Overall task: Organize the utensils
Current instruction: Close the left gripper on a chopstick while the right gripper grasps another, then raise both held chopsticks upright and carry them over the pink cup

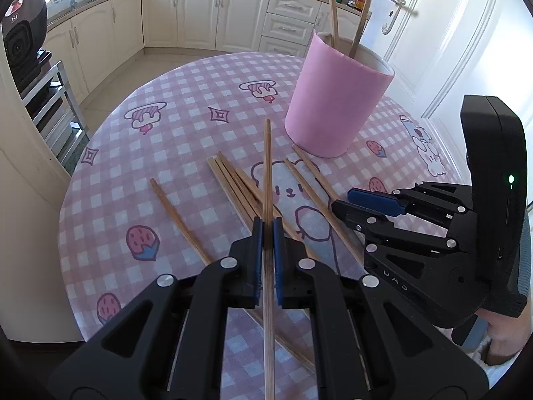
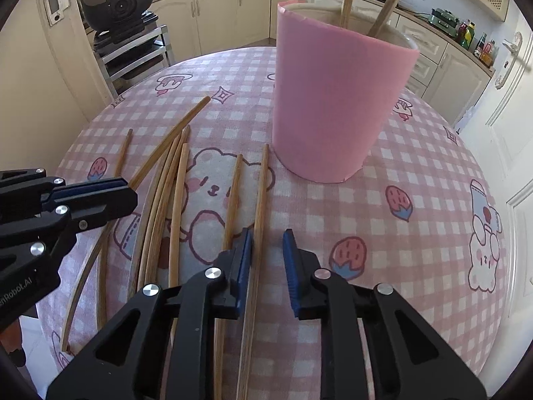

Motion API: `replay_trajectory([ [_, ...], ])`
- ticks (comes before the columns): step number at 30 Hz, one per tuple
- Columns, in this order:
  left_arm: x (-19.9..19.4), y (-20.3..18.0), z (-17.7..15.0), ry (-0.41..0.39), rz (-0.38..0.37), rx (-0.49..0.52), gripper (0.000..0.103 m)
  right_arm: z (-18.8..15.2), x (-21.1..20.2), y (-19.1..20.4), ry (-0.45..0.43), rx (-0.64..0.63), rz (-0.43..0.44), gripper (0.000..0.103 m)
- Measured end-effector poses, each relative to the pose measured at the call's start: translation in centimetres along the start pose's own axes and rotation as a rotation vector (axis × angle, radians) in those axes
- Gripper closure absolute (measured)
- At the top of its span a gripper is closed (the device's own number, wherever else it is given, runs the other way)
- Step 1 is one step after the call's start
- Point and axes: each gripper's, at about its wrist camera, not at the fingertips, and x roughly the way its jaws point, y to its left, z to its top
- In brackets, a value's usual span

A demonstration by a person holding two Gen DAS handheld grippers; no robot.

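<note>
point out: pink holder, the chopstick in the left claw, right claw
pink holder point(image 2: 336, 106), right wrist view, middle of its outer wall
held chopstick point(image 1: 267, 166), left wrist view, shaft above the pads
right claw point(image 2: 268, 260), right wrist view, gap between the fingertips

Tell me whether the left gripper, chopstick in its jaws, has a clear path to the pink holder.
Probably yes. The left gripper is shut on a chopstick, and the pink holder stands ahead with its top open. The right gripper sits off to the side.
</note>
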Motion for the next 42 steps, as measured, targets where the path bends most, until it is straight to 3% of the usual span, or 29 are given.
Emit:
replay_trajectory([
  [3, -0.2, 0.0, 0.1, -0.002, -0.004, 0.002, 0.097, 0.8, 0.5, 0.6, 0.022, -0.022, -0.001, 0.097],
  [10, -1.3, 0.0, 0.3, -0.02, -0.023, -0.002, 0.097, 1.2, -0.1, 0.2, 0.008, 0.021, 0.084, 0.098],
  [26, -9.7, -2.0, 2.6, -0.199, -0.094, 0.036, 0.097, 1.1, -12.5, -1.2, -0.299, 0.07, 0.167, 0.098],
  [42, -13.7, -4.2, 5.9, -0.325, -0.112, 0.063, 0.097, 1.7, -18.4, -2.7, -0.517, 0.108, 0.137, 0.099],
])
